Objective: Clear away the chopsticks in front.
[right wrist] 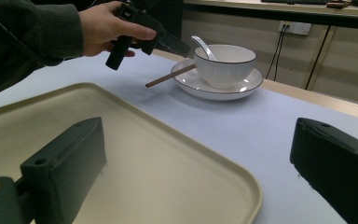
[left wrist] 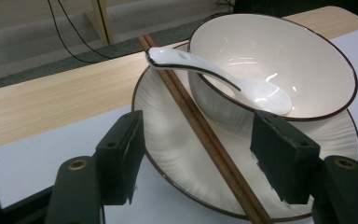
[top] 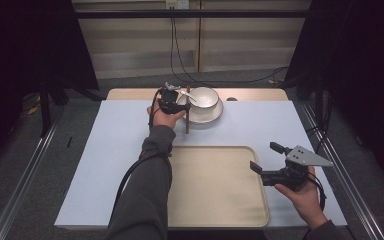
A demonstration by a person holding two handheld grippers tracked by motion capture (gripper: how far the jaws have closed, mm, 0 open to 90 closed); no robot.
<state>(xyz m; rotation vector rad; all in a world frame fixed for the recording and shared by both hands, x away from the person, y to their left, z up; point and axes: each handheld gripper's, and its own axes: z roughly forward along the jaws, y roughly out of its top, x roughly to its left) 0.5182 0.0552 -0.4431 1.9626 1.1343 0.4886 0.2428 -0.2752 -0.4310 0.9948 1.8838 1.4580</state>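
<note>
A white bowl [top: 203,96] with a dark rim stands on a white plate [top: 215,116] at the table's far middle. A white spoon [left wrist: 214,74] rests in the bowl, its handle over the rim. A pair of brown chopsticks [left wrist: 200,128] lies across the plate's left side, beside the bowl, and sticks out toward me [top: 187,117]. My left gripper [left wrist: 200,158] hovers low over the plate with its jaws on either side of the chopsticks, and the pads are clear of them. My right gripper [top: 264,156] stands open and holds nothing at the right edge of the beige tray [top: 215,190].
The beige tray [right wrist: 121,154] lies bare at the near middle of the pale blue mat [top: 120,140]. A wooden table strip [left wrist: 51,102] runs behind the plate. Cables hang from the back wall [top: 177,55]. Metal rails [top: 25,175] flank the table.
</note>
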